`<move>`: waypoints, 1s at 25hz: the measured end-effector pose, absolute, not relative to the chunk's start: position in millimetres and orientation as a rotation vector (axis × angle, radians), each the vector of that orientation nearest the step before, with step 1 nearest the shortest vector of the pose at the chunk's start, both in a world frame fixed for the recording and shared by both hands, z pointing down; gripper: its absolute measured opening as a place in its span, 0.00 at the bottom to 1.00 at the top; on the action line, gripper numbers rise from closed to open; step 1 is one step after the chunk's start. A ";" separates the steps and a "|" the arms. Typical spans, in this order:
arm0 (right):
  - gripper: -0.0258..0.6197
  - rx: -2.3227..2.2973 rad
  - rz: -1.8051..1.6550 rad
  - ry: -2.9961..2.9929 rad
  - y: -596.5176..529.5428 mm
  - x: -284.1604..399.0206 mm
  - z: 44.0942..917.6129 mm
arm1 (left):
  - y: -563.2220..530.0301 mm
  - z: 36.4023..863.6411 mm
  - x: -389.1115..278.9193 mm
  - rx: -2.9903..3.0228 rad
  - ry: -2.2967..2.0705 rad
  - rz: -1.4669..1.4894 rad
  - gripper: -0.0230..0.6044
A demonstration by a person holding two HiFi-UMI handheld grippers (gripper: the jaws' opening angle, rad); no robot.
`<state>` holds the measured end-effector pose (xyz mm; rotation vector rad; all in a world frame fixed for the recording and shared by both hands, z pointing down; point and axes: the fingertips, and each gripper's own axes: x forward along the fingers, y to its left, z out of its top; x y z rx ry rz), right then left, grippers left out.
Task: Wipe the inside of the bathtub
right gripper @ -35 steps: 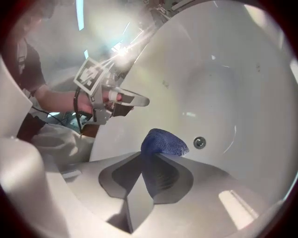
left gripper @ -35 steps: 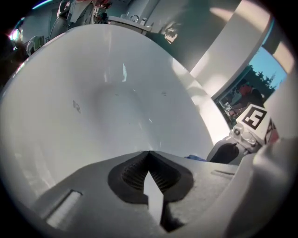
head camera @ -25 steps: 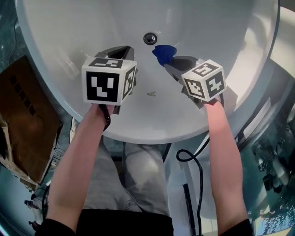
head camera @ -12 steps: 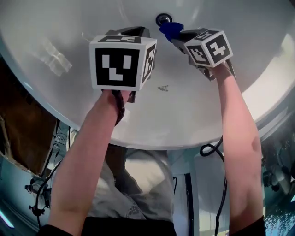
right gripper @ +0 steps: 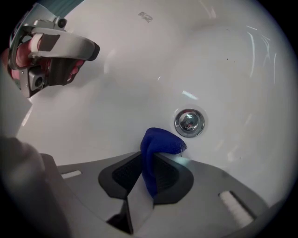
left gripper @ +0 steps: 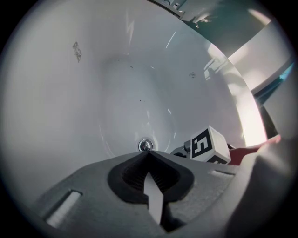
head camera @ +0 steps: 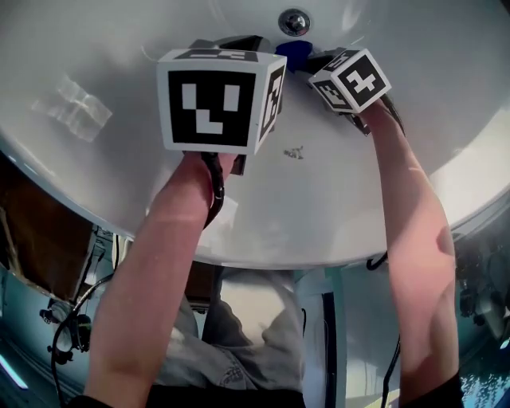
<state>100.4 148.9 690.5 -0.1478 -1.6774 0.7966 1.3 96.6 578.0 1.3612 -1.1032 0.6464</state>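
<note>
The white bathtub (head camera: 414, 88) fills the upper head view, with its chrome drain (head camera: 295, 21) at the top. My right gripper (right gripper: 160, 153) is shut on a small blue cloth (right gripper: 157, 145), whose tip pokes out close to the drain (right gripper: 189, 122). In the head view the cloth (head camera: 293, 52) shows just below the drain, ahead of the right gripper (head camera: 312, 60). My left gripper (left gripper: 148, 154) is shut with nothing between its jaws, held over the tub floor short of the drain (left gripper: 145, 145). In the head view its marker cube hides the jaws.
A small dark mark (head camera: 295, 152) sits on the tub's near slope. The tub rim (head camera: 263, 259) runs across below my forearms. A black cable (head camera: 374, 261) hangs by the right arm. Cardboard (head camera: 24, 239) lies on the floor at the left.
Both grippers have moved farther into the tub toward the drain. The blue cloth has come closer to the drain. The head camera has leaned in over the tub.
</note>
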 end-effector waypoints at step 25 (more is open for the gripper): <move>0.16 -0.376 0.740 -1.559 202.4 104.9 652.5 | 99.2 543.9 -0.7 1.394 -1.099 0.669 0.04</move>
